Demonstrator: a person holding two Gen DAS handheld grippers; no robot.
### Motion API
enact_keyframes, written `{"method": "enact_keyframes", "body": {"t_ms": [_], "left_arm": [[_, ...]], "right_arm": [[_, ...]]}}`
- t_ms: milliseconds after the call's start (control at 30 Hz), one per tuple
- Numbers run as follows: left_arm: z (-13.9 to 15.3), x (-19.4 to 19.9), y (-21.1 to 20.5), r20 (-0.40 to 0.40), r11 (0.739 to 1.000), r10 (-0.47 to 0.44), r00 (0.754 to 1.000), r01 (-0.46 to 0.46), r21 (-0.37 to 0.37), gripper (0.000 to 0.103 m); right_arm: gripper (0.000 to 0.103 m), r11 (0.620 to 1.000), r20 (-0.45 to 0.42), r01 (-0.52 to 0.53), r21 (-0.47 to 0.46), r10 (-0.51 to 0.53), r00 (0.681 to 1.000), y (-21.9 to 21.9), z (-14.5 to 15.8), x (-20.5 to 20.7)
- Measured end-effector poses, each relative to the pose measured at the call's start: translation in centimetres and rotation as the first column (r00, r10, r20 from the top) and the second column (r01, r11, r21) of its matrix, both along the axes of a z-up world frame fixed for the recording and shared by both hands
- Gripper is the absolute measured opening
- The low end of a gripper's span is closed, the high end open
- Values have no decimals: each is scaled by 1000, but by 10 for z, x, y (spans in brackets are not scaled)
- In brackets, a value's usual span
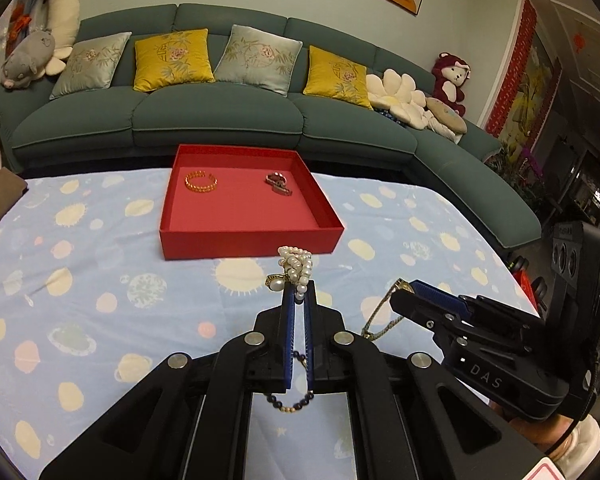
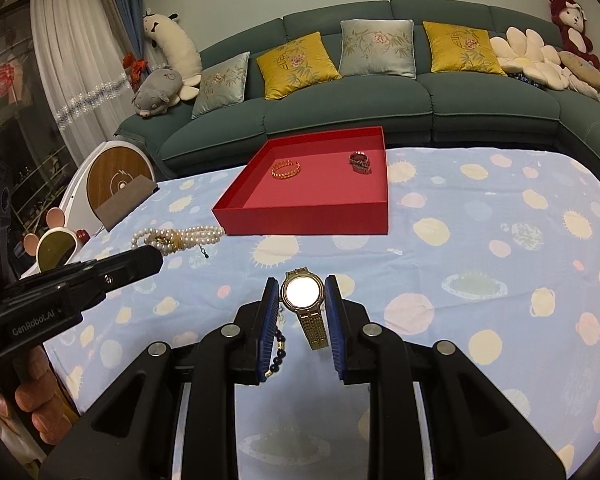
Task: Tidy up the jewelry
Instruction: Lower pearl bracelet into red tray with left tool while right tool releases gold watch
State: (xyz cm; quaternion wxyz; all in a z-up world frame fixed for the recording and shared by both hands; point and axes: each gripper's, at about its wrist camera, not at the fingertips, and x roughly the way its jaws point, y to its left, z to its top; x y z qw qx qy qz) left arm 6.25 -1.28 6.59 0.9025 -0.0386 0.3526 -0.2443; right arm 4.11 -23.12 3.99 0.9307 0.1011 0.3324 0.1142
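Note:
A red tray (image 1: 244,242) (image 2: 300,222) stands on the table and holds a gold bead bracelet (image 1: 201,181) (image 2: 285,169) and a dark red bracelet (image 1: 278,183) (image 2: 360,162). My left gripper (image 1: 299,300) (image 2: 156,254) is shut on a pearl necklace (image 1: 298,266) (image 2: 180,237) and holds it in front of the tray. My right gripper (image 2: 302,294) (image 1: 408,290) is shut on a gold watch (image 2: 305,300), whose band (image 1: 380,316) hangs down. A dark bead bracelet (image 1: 292,400) (image 2: 276,354) lies on the cloth under the grippers.
The table has a blue cloth (image 1: 100,280) with planet prints. A green sofa (image 1: 220,116) with cushions stands behind the table. A brown box (image 2: 124,200) sits at the table's left edge, with a round white device (image 2: 112,176) beyond it.

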Motion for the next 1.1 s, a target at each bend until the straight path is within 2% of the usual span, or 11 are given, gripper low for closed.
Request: {"method": "enact_keyframes", "body": {"t_ms": [67, 233, 333, 433, 567, 733, 867, 1100], "left_arm": [[10, 12, 3, 23, 1000, 16, 1000, -16, 3, 2], [29, 53, 4, 103, 996, 51, 993, -59, 71, 2], [30, 85, 6, 118, 992, 75, 990, -86, 89, 2], [21, 118, 6, 120, 988, 82, 989, -97, 124, 2], [5, 156, 7, 85, 987, 92, 992, -102, 124, 2], [-14, 184, 5, 59, 986, 87, 994, -95, 139, 2], [-32, 204, 3, 13, 988, 88, 996, -89, 130, 2], [-62, 224, -3, -33, 984, 87, 996, -81, 158, 2]], "right_arm": [[23, 1000, 17, 4, 6, -4, 1000, -1, 9, 5], [23, 1000, 77, 12, 19, -14, 997, -9, 44, 30], [23, 1000, 109, 10, 6, -11, 994, -11, 63, 53], [23, 1000, 109, 8, 7, -9, 994, -12, 68, 85], [23, 999, 84, 13, 33, -16, 996, -15, 59, 126], [23, 999, 35, 14, 34, -15, 999, -11, 37, 171], [23, 999, 3, 22, 27, -22, 1000, -10, 19, 196], [23, 1000, -58, 29, 10, -28, 998, -13, -9, 224]]}}
